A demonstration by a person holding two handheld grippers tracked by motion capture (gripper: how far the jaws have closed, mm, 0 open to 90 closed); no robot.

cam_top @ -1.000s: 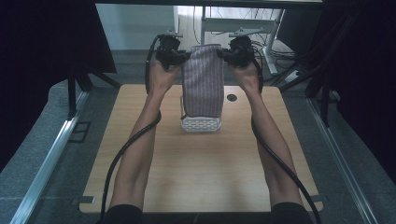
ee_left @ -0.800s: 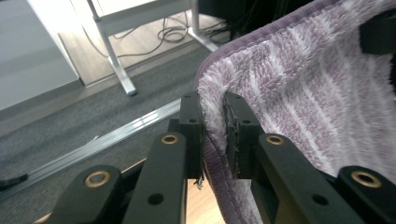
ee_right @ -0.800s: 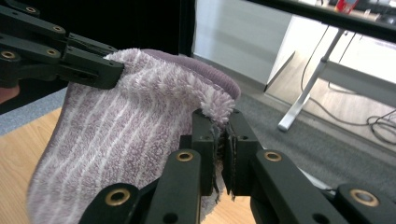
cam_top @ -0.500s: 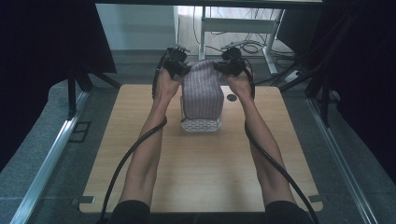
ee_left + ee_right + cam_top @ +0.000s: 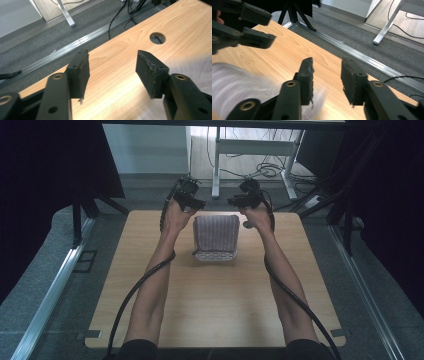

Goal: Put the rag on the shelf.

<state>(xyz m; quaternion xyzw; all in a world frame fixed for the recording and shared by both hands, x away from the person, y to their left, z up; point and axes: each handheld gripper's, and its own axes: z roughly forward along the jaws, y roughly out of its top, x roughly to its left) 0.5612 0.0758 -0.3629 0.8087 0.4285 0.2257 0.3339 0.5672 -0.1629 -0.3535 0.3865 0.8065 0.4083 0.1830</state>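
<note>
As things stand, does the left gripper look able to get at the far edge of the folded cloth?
Probably yes. The left gripper hangs open beside the far left corner of the folded cloth, and bare table lies between its jaws in the left gripper view; nothing stands in between.

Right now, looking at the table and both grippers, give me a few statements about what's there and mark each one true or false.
1. The left gripper has its jaws apart with nothing between them. True.
2. The right gripper is clamped on the cloth. False: its jaws stand open, with nothing between them.
3. The striped cloth lies on the table between the two hands. True.
4. The cloth hangs in the air above the table. False: it lies on the tabletop.
5. A round cable hole is cut into the tabletop. True.
</note>
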